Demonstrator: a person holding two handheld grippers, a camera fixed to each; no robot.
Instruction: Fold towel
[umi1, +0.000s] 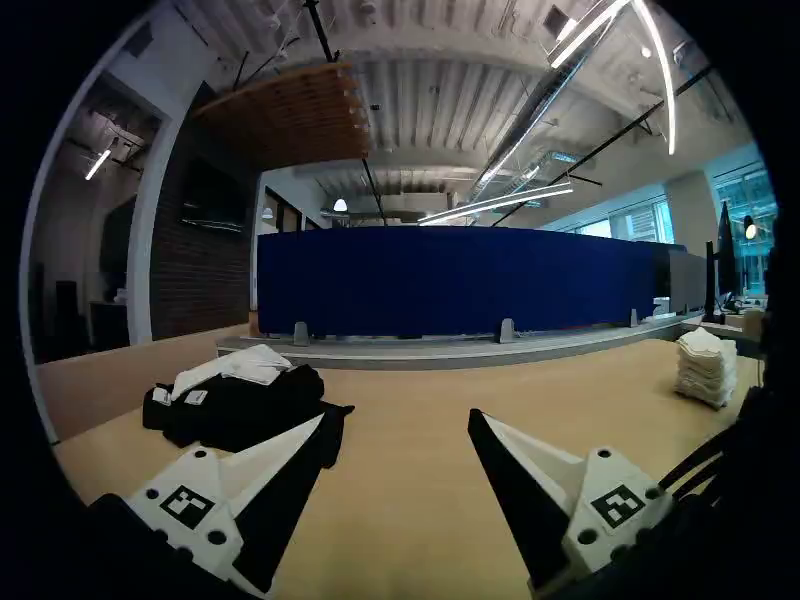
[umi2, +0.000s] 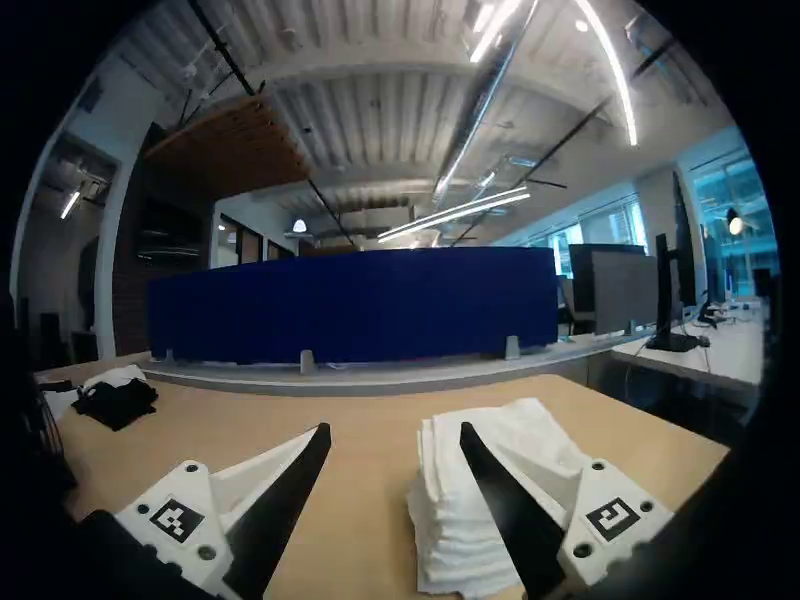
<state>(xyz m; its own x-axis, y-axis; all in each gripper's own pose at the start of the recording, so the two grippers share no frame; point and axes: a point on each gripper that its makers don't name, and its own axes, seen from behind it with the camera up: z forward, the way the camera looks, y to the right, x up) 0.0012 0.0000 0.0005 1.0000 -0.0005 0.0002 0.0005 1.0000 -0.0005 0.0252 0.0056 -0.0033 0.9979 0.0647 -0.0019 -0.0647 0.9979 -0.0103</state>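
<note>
Both tongs gape wide and hold nothing. The left tongs hang over bare table. The right tongs have the stack of folded white towels just ahead, partly behind the right finger. Farther off, ahead-left of the left tongs, lies a heap of black and white cloths. No fold seems begun; the next move likely calls for reaching to the heap and pinching one towel free.
</note>
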